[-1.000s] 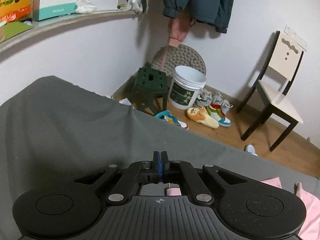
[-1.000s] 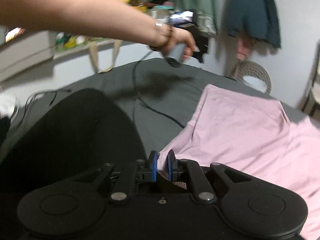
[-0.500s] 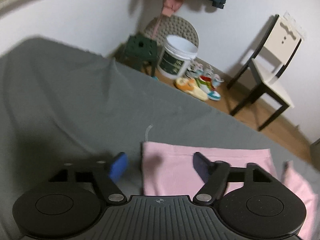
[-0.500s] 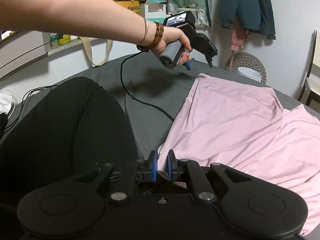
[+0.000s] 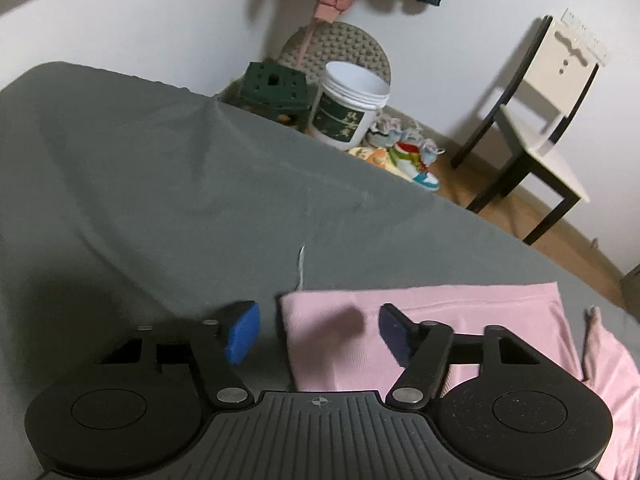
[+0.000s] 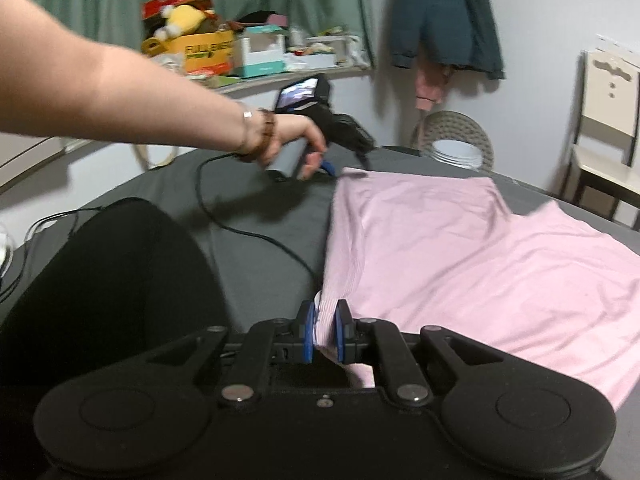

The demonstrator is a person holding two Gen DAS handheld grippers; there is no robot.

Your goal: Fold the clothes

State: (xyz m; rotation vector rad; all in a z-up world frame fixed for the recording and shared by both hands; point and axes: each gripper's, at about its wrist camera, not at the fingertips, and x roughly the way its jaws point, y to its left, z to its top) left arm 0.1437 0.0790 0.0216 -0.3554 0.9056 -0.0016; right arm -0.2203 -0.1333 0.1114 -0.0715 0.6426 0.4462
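A pink garment (image 6: 460, 248) lies spread on the grey bed sheet (image 6: 256, 216), one side folded over. My right gripper (image 6: 324, 330) is shut on the garment's near corner, pink cloth bunched between its blue pads. In the left wrist view my left gripper (image 5: 318, 330) is open, hovering just over the far folded corner of the pink garment (image 5: 420, 320); its blue fingers (image 5: 242, 330) straddle that corner without gripping it. The right wrist view also shows the left gripper (image 6: 344, 140) held by a hand at the far corner.
A person's forearm (image 6: 120, 100) reaches across, and a black-clad knee (image 6: 100, 280) rests on the bed at left. A black cable (image 6: 256, 232) trails over the sheet. Beyond the bed edge stand a white bucket (image 5: 348, 116), a green stool (image 5: 274, 88), shoes (image 5: 404, 156) and a chair (image 5: 548, 120).
My left gripper was shut on the pink cloth a second ago; it came down to the bed, opened and let the corner go. The right gripper stays shut on its corner.
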